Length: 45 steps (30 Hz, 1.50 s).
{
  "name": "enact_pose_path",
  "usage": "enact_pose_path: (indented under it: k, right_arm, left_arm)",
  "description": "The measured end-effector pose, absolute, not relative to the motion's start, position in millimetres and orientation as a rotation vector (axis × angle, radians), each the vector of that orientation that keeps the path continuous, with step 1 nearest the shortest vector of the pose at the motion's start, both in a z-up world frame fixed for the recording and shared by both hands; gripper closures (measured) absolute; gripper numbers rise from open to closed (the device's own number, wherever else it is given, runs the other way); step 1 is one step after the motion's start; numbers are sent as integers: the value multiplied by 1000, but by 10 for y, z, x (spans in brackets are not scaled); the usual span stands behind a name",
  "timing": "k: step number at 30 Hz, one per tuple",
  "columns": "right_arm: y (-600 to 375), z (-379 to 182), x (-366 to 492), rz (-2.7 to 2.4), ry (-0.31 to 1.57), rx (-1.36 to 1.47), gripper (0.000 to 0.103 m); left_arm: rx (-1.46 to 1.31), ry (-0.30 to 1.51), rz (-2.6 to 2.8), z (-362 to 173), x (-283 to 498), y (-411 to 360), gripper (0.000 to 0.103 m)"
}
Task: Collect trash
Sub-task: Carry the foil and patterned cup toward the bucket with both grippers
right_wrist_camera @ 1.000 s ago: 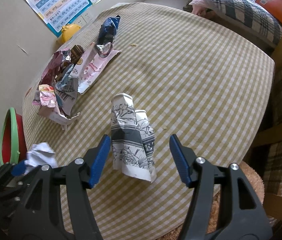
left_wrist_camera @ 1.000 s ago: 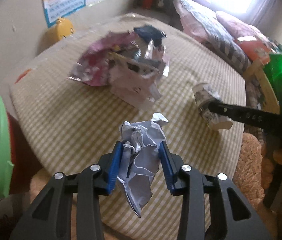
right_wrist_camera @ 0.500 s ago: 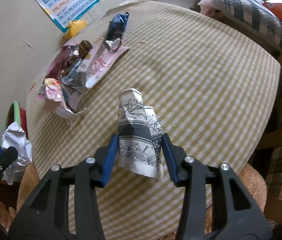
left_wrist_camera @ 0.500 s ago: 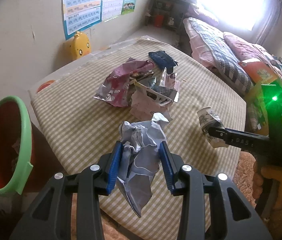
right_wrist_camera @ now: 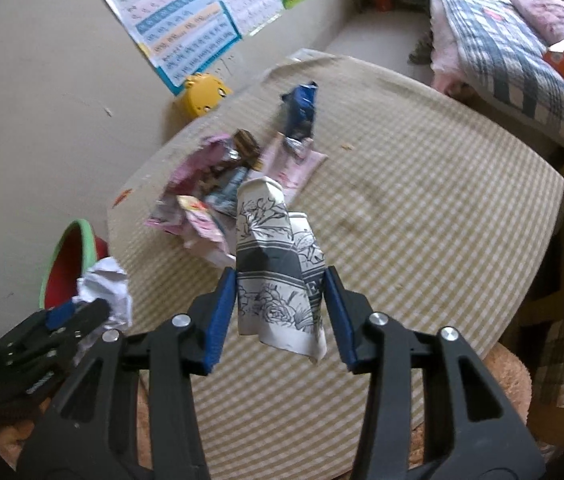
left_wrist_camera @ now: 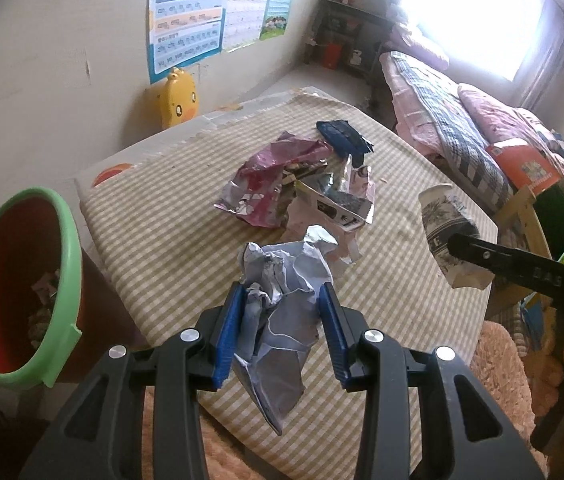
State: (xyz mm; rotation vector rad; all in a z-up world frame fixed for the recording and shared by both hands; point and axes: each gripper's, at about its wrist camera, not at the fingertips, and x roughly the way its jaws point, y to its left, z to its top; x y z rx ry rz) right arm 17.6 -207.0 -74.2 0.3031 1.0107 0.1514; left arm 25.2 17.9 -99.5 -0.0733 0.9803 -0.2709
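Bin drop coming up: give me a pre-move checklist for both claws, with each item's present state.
1. Left claw clamps the crumpled paper: ok.
2. Right claw clamps the crushed paper cup; its jaws have just been closing on it: ok.
3. Both pieces are lifted off the checked tablecloth: ok.
4. Red bin with the green rim is in view, mouth open, left of the table: ok.
5. Bin has room: some scraps inside, most of it hollow: ok.
6. Table cleared: not ok, the pile of wrappers is still there.
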Motion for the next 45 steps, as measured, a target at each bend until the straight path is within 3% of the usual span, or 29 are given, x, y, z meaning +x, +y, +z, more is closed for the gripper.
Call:
enact_pose_path:
  k: [45]
  right_arm:
    - [-1369,-550,127,269,1024,206,59]
  left_arm:
    - [-172,977,-204,-1065,286,594,66]
